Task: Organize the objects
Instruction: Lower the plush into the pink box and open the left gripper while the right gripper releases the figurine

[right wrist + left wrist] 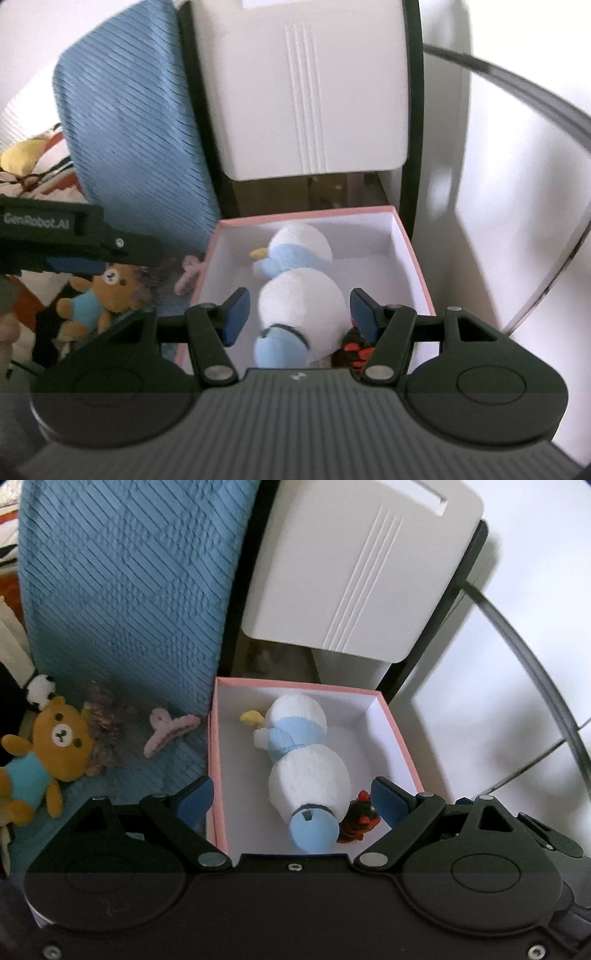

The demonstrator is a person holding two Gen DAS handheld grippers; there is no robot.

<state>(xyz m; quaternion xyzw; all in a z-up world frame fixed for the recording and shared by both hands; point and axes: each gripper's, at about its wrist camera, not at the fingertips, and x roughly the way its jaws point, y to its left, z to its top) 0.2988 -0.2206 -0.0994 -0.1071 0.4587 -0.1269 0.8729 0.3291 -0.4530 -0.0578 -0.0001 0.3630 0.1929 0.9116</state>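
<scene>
On the blue quilted cover (122,602) at left lie a bear plush (55,746) and a pink hair claw (166,731). To their right, the pink box (402,738) holds a white-and-blue plush (306,760) and a small red-black toy (360,821). Above it, left gripper (291,797) and right gripper (295,314) both gape empty.

Free floor in box (391,734) right of snowman (303,757) and at far wall. Blocked near front corner by red toy (360,821). Hemmed left by blue cushion (122,590), behind by white bin (354,572).
</scene>
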